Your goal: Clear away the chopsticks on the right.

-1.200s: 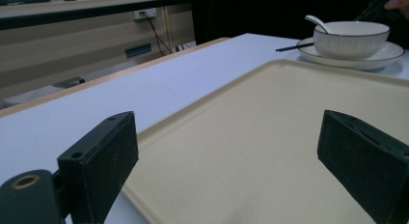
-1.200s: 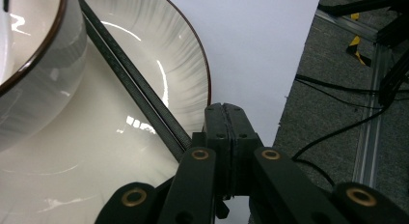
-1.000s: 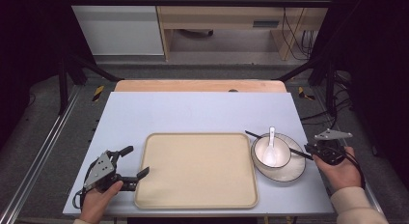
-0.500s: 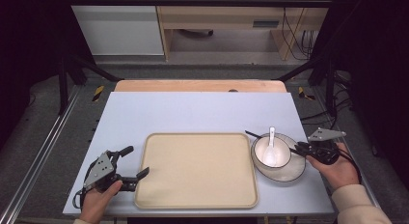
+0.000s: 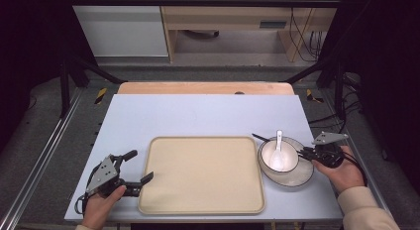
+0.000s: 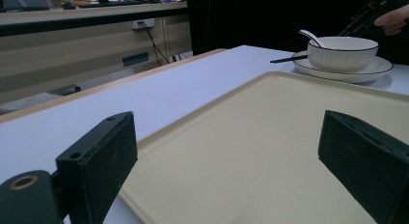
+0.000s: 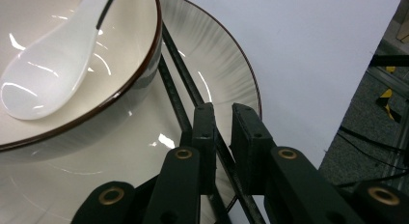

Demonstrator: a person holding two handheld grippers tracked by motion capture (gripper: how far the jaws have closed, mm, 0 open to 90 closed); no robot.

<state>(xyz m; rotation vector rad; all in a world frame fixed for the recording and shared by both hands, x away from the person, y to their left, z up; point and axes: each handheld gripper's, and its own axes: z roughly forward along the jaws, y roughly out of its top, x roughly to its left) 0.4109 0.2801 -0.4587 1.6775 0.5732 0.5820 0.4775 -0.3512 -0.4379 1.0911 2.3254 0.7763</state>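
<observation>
The right gripper (image 5: 308,152) sat at the right rim of the plate (image 5: 302,178), jaws drawn narrow around a pair of dark chopsticks (image 7: 179,96). In the right gripper view the two sticks ran between the jaws and on across the plate, passing close under the bowl's side; whether the pads actually pressed them could not be fully told, but the gap looked taken up by the sticks. The far tips of the chopsticks (image 5: 258,137) stuck out past the plate's rim on the tray side.

The bowl (image 5: 280,156) stood on the plate, and a white spoon (image 5: 277,151) lay in it, handle leaning over the bowl's far edge. The bowl stood right against the sticks' line, so it crowded the gripper's path along them.

The beige tray (image 5: 202,173) lay just left of the plate, its right edge touching or nearly touching the plate's rim; which one could not be told.

The left gripper (image 5: 137,170) rested at the tray's left edge, well apart from the plate, jaws spread wide and holding nothing. In the left gripper view the tray's near rim (image 6: 144,147) lay between the jaws, with the bowl and plate beyond the tray's far corner.

All stood on the pale blue table (image 5: 198,116).
</observation>
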